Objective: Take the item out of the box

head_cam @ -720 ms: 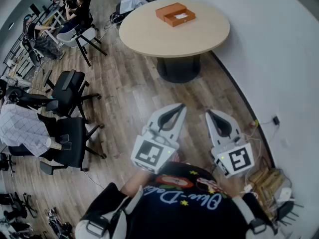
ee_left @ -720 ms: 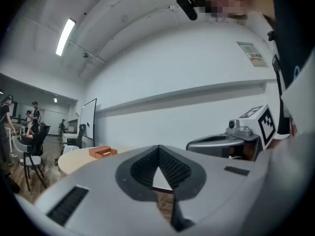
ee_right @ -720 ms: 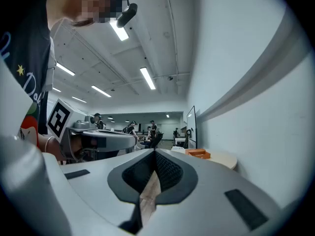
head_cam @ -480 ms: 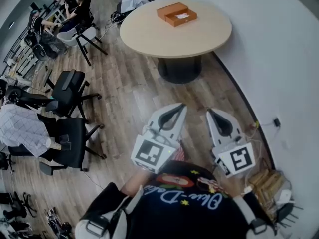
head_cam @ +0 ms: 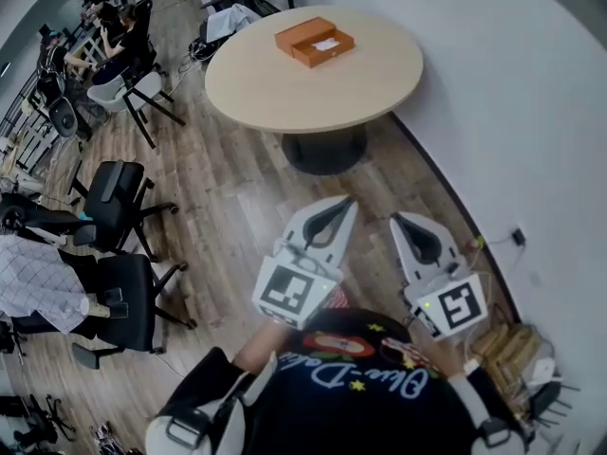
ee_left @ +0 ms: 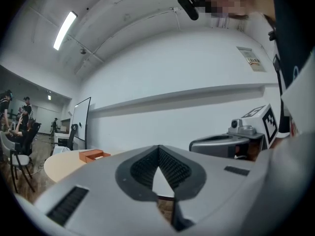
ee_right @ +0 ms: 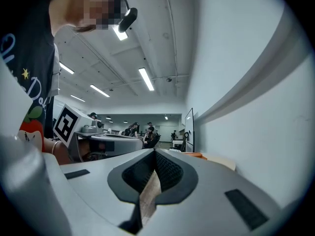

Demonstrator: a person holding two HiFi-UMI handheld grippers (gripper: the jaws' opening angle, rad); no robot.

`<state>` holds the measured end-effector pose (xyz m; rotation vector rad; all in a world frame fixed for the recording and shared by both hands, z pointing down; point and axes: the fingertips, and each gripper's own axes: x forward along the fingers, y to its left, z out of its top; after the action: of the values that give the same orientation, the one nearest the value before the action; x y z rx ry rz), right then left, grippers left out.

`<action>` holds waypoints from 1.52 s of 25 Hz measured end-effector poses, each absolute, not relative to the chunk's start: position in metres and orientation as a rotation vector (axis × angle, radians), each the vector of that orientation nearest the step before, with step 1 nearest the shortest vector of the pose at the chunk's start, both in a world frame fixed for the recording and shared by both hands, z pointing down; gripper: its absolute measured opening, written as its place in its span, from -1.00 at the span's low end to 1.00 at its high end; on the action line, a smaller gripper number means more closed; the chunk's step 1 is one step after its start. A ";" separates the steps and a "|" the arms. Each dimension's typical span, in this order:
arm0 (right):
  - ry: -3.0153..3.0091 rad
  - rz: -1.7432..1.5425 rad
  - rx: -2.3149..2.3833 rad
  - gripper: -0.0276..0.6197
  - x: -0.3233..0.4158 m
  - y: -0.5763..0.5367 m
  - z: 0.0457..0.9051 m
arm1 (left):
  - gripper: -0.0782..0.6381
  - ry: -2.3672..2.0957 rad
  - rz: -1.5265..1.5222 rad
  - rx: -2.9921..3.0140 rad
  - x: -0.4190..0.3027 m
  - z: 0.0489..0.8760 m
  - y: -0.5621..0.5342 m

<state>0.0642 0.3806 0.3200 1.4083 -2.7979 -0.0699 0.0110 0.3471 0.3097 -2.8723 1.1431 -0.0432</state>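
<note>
An orange box (head_cam: 315,41) lies open on the far part of a round beige table (head_cam: 285,112), its lid beside it and a white item inside. It shows small in the left gripper view as the box (ee_left: 94,155), and only as an orange sliver (ee_right: 195,155) in the right gripper view. Both grippers hang close to my body over the wooden floor, far short of the table. My left gripper (head_cam: 346,200) (ee_left: 158,147) is shut and holds nothing. My right gripper (head_cam: 395,218) (ee_right: 154,152) is likewise shut and holds nothing.
Black office chairs (head_cam: 114,197) stand on the wooden floor to the left, and a white chair (head_cam: 123,88) stands near the table. People sit at desks (head_cam: 66,50) at the far left. A white wall (head_cam: 531,112) runs along the right, with cables (head_cam: 507,349) at its foot.
The head view has shifted: the table and box now sit further left in the picture. Both grippers stay shut in the same place near my body.
</note>
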 end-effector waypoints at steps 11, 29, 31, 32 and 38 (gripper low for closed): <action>-2.771 -0.073 1.426 -0.92 0.075 0.313 0.318 | -0.82 1.123 -0.027 -2.927 0.022 0.319 0.278; -2.744 -0.068 1.429 -0.92 0.054 0.211 0.308 | -0.82 1.046 -0.026 -2.970 0.009 0.311 0.176; -2.736 -0.062 1.420 -0.92 0.051 0.199 0.309 | -0.82 1.037 -0.021 -2.967 0.007 0.309 0.165; -2.731 -0.059 1.413 -0.92 0.049 0.194 0.309 | -0.82 1.035 -0.019 -2.966 0.006 0.308 0.160; -2.736 -0.074 1.400 -0.92 0.034 0.162 0.312 | -0.82 1.027 -0.022 -2.968 -0.006 0.312 0.132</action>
<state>0.0338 0.1622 0.3118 1.3998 -2.7362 -0.0740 -0.0060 0.1321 0.3118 -2.9677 1.0269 -0.0218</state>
